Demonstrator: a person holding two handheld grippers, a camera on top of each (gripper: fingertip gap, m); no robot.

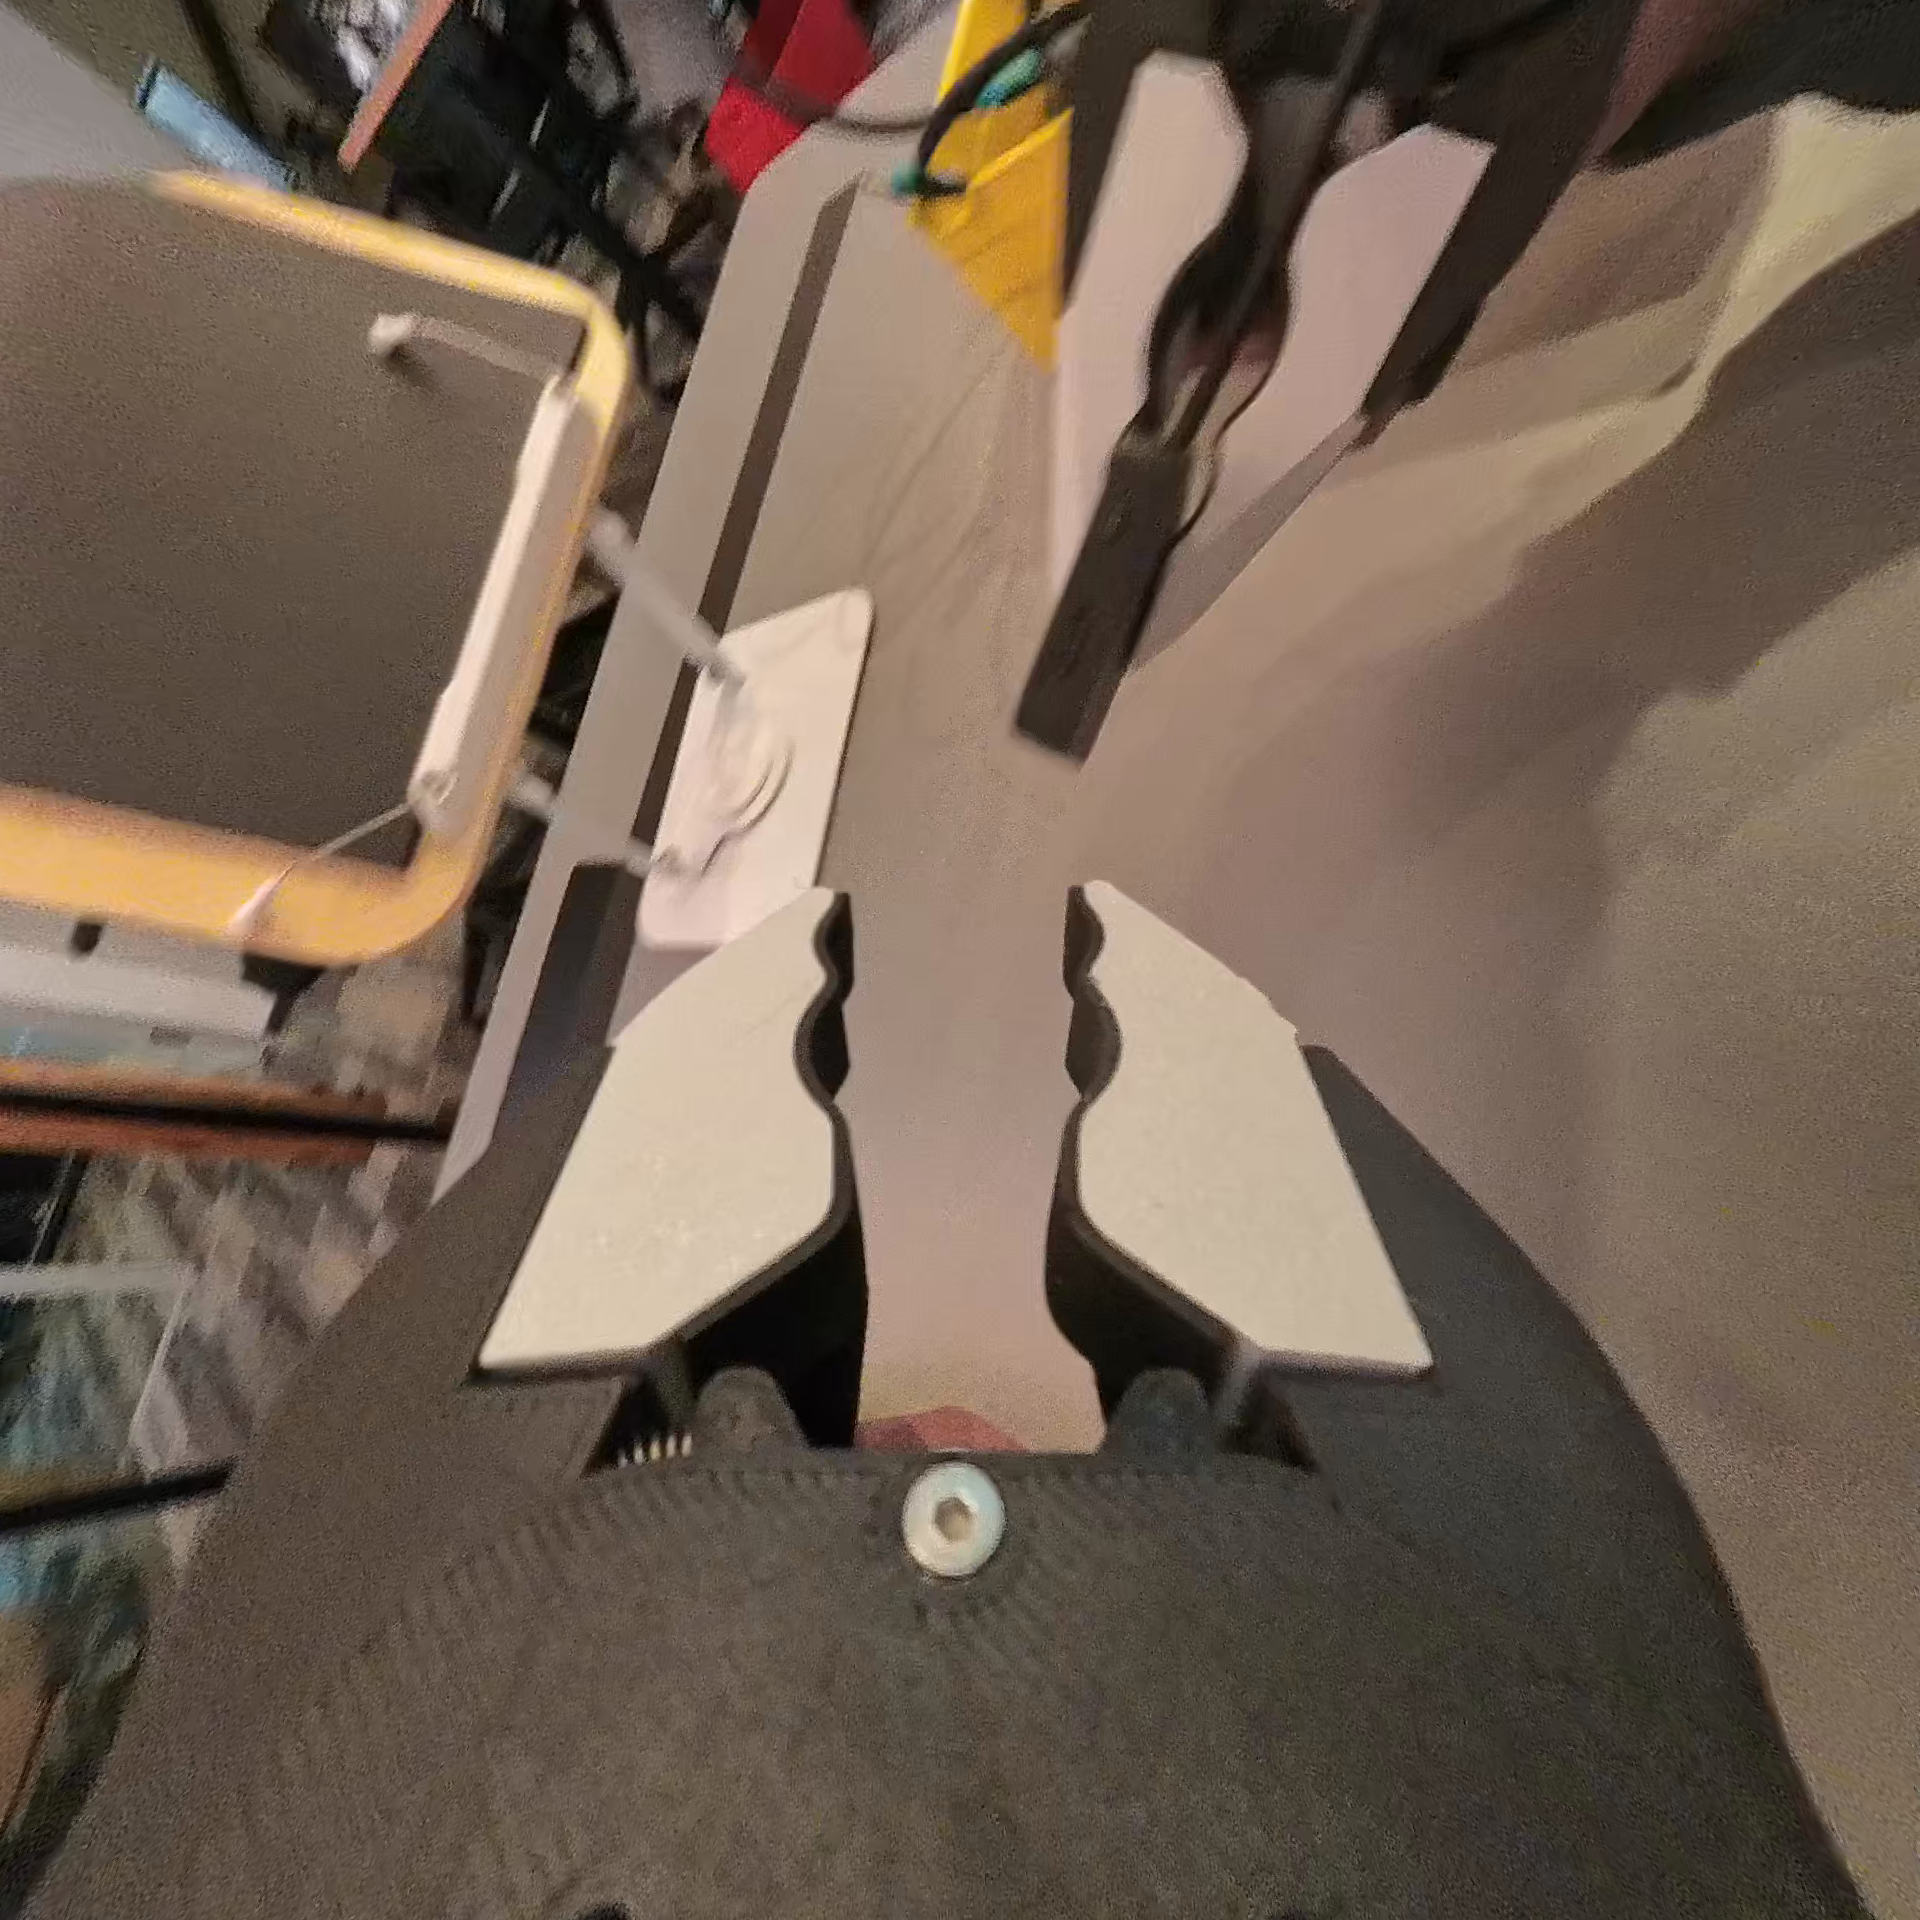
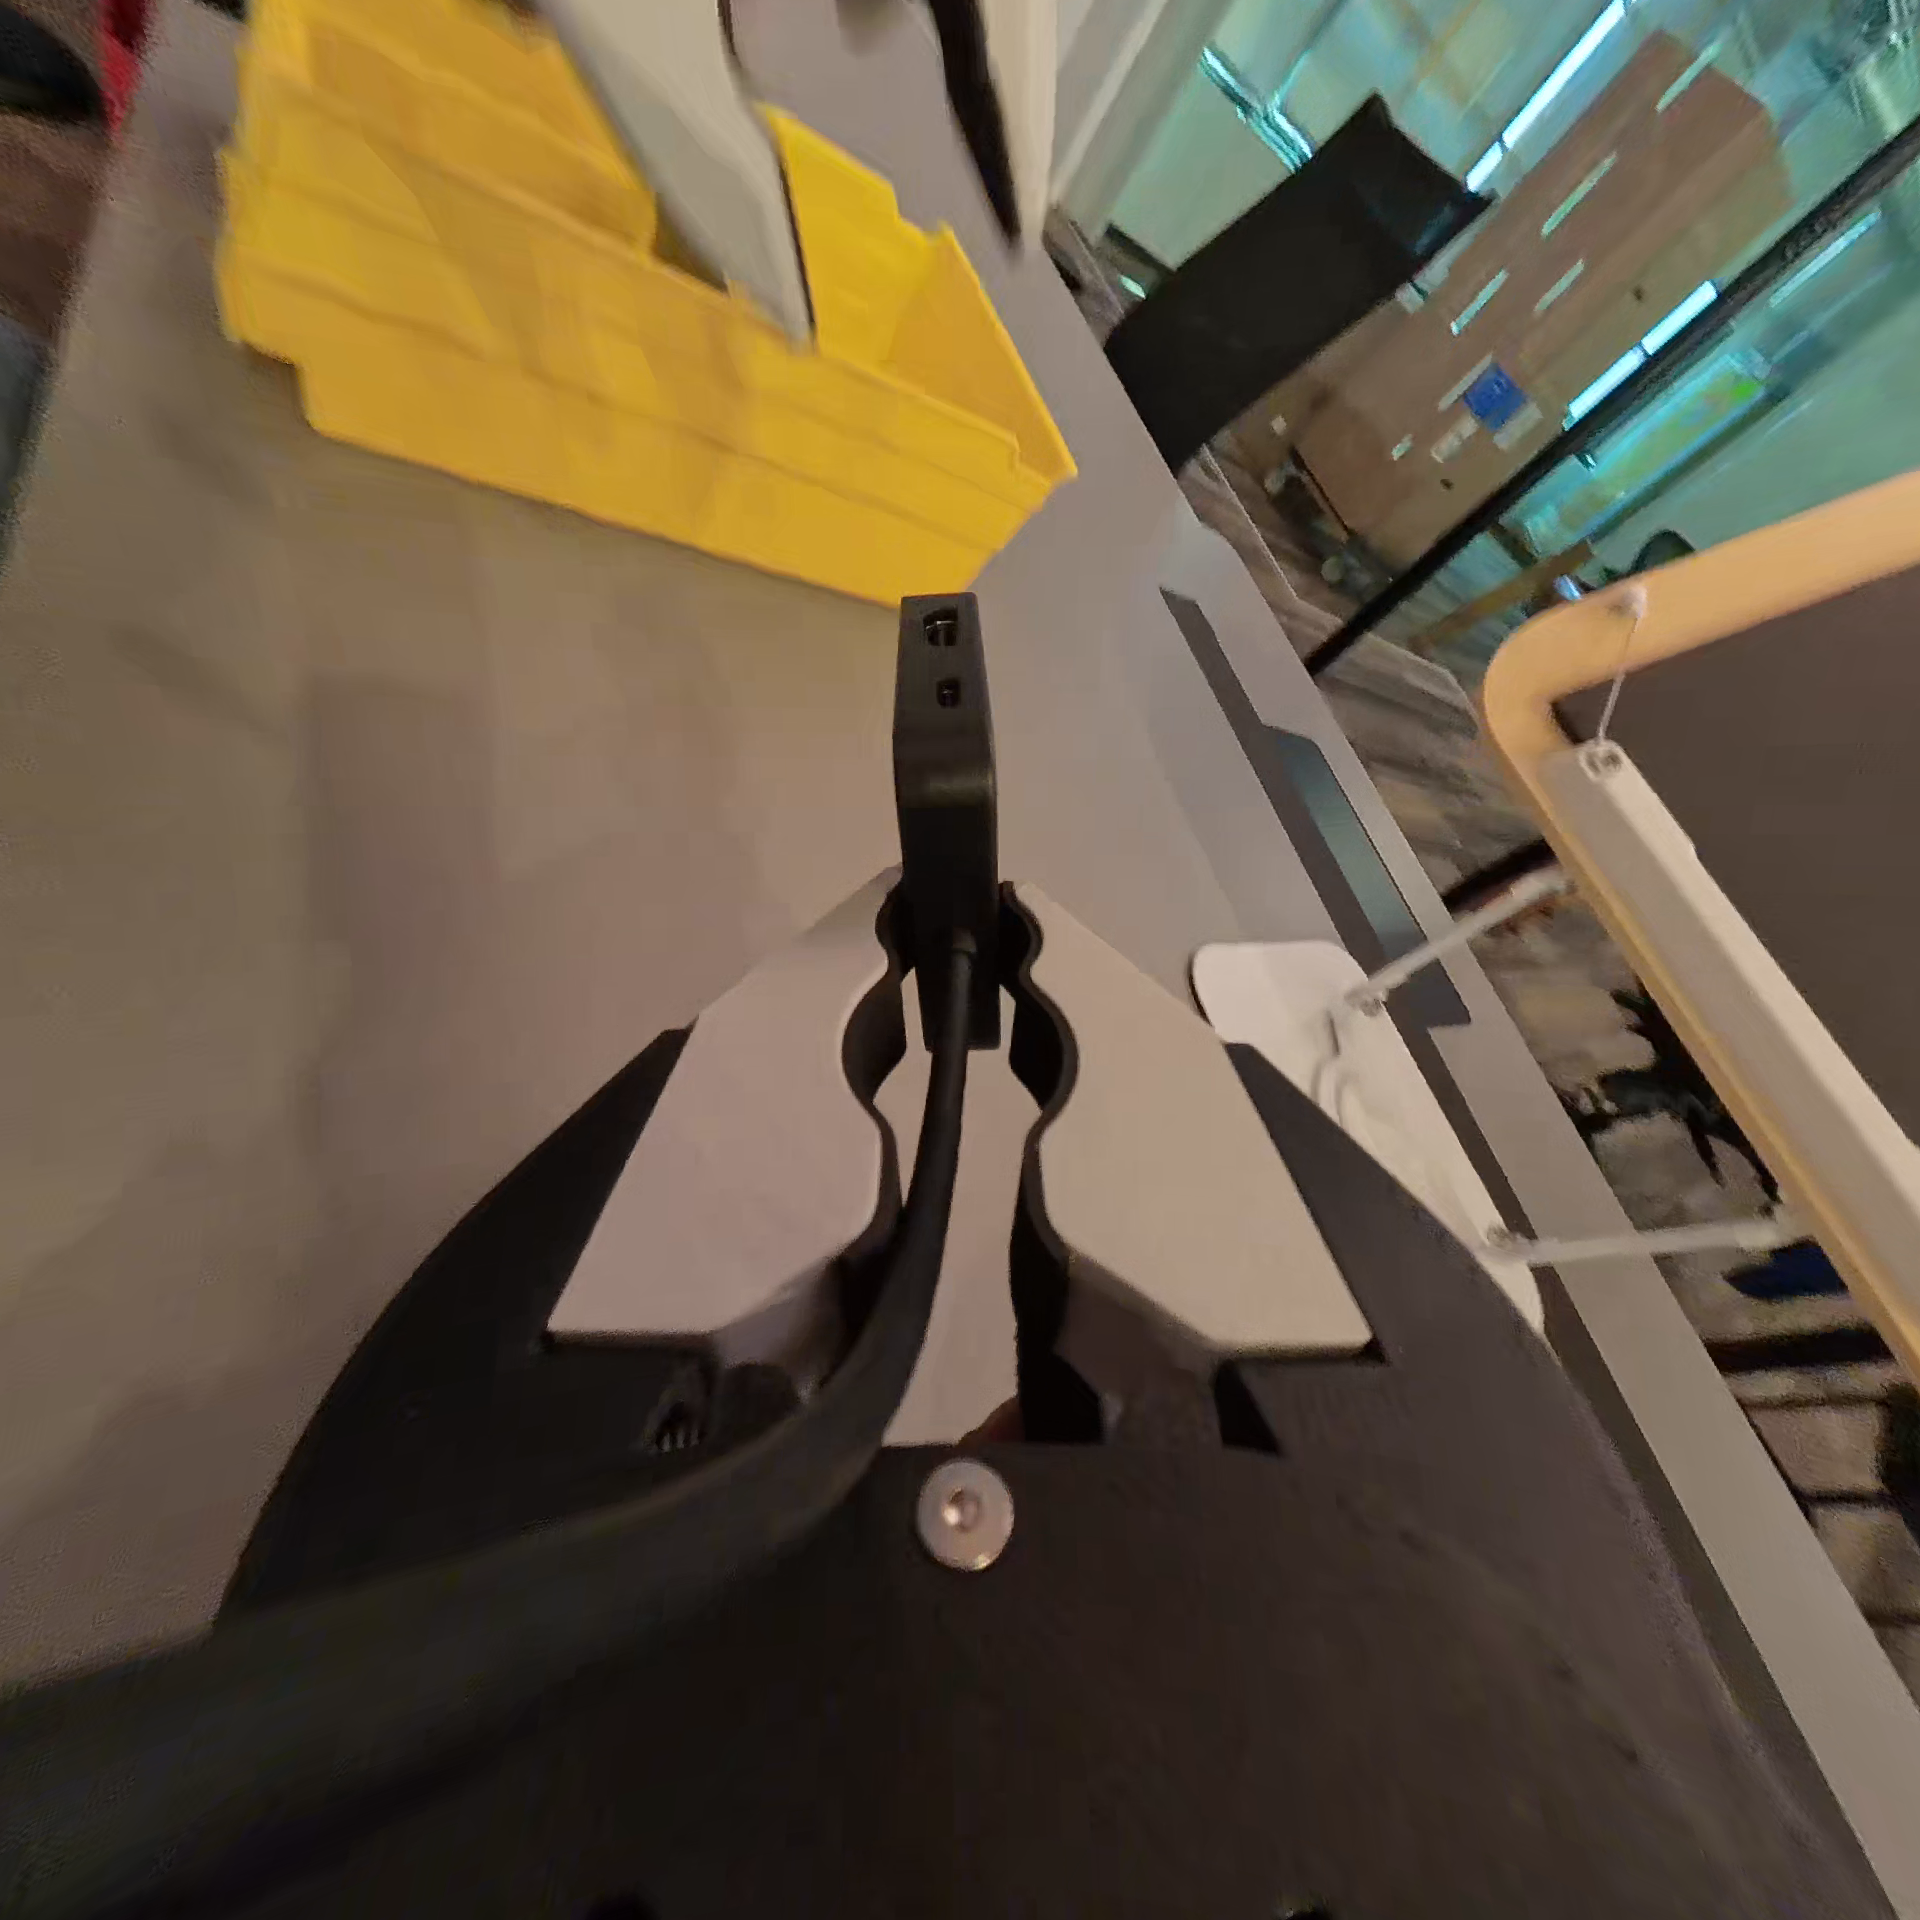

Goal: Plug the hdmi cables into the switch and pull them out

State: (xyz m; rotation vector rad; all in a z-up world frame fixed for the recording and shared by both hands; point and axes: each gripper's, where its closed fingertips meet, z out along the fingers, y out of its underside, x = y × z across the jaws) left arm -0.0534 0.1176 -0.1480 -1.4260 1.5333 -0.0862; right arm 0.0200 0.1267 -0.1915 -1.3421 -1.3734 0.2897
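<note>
My right gripper (image 2: 951,914) is shut on a small black switch box (image 2: 945,769) and holds it above the grey table (image 2: 364,831). The box's far end shows small ports. Its black cable (image 2: 935,1122) runs back between the fingers. My left gripper (image 1: 956,935) is open and empty over the table (image 1: 1351,935). In the left wrist view the right gripper (image 1: 1174,416) hangs ahead with the switch box (image 1: 1091,613) pointing down toward the table. The left gripper's fingers (image 2: 727,187) show blurred at the top of the right wrist view. I see no separate HDMI cable.
A yellow bin (image 2: 623,343) stands on the table's far part and also shows in the left wrist view (image 1: 1008,239). A white flat base (image 1: 758,769) with thin rods sits at the table edge beside a dark, wood-framed partition (image 1: 260,520), also in the right wrist view (image 2: 1278,997). About 10 cm separates my left fingertips from my right.
</note>
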